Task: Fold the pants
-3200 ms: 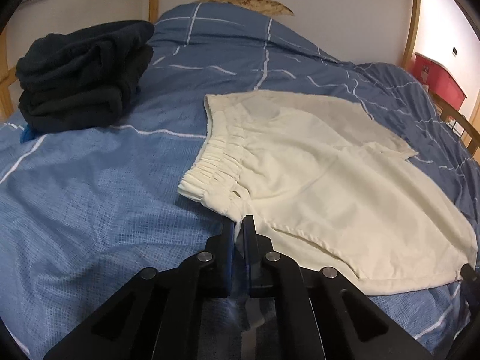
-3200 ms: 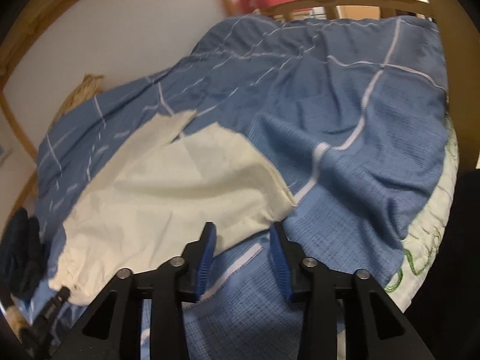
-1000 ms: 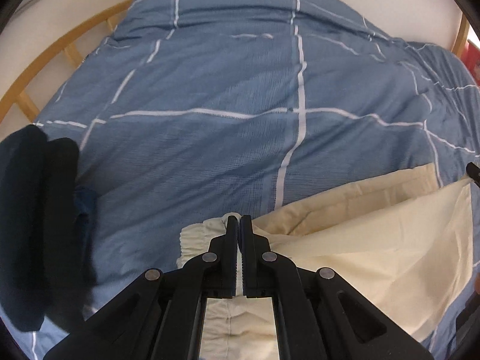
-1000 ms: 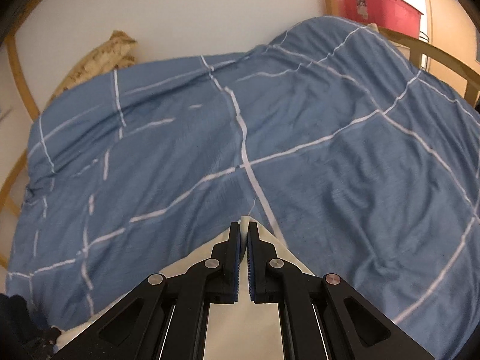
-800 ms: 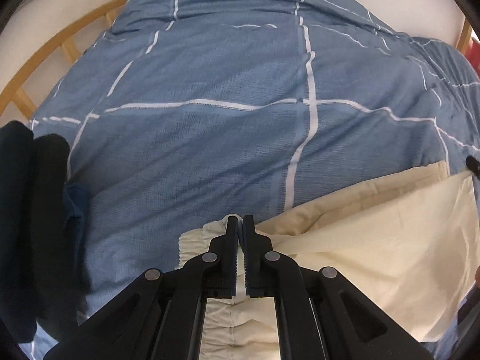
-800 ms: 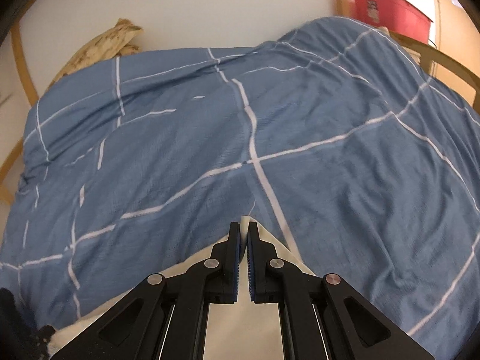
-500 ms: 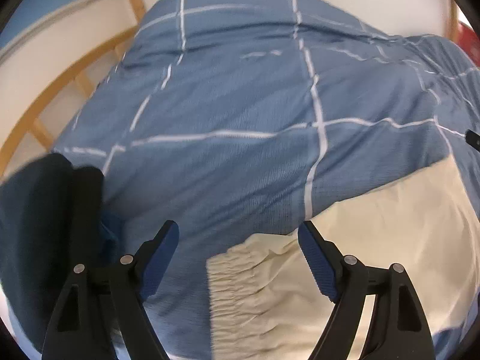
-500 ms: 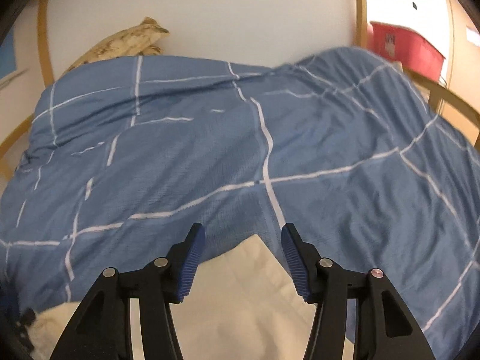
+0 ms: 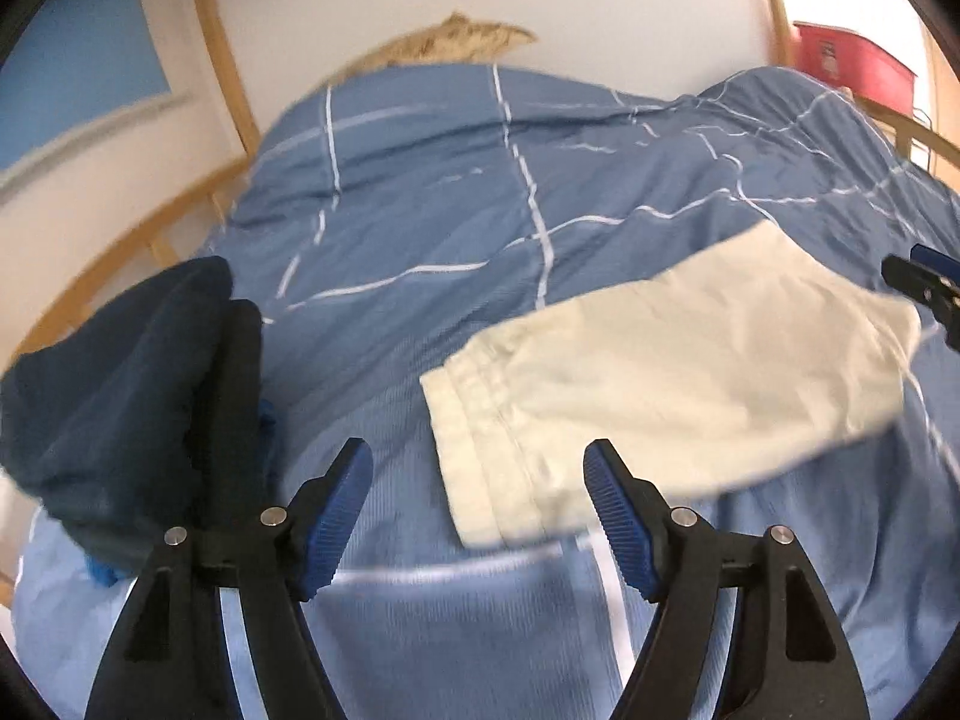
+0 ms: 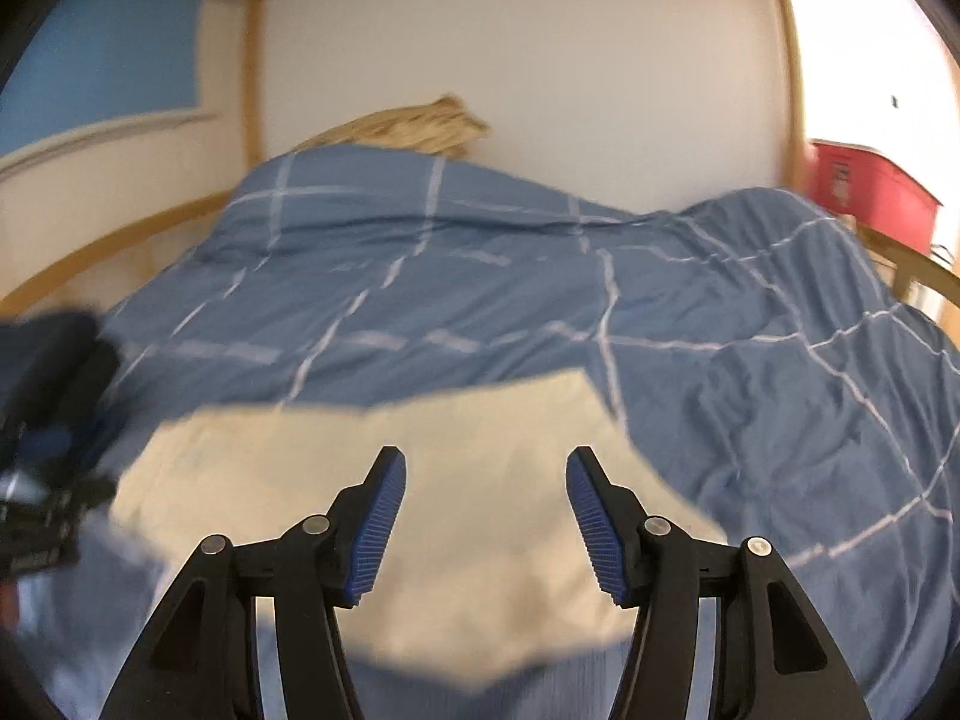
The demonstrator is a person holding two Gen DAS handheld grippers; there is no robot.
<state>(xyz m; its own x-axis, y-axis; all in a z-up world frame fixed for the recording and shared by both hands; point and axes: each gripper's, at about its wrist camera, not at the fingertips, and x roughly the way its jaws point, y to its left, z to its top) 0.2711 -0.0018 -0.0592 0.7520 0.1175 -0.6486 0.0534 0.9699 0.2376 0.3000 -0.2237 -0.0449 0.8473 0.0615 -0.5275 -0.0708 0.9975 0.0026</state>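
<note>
The cream pants (image 9: 660,372) lie folded in half on the blue checked duvet (image 9: 450,228), elastic waistband toward the left. My left gripper (image 9: 478,495) is open and empty, just short of the waistband. In the right wrist view the pants (image 10: 420,468) lie under and ahead of my right gripper (image 10: 486,507), which is open and empty. The right gripper's tip also shows at the right edge of the left wrist view (image 9: 927,282).
A pile of folded dark clothes (image 9: 132,384) sits on the bed to the left of the pants. A patterned pillow (image 10: 402,126) lies at the headboard by the white wall. A red box (image 10: 870,198) stands beyond the wooden bed rail (image 10: 924,276) on the right.
Both grippers carried the near edge of the pants over the far half, then opened and let go. They have since drawn back and lifted; the pants lie folded.
</note>
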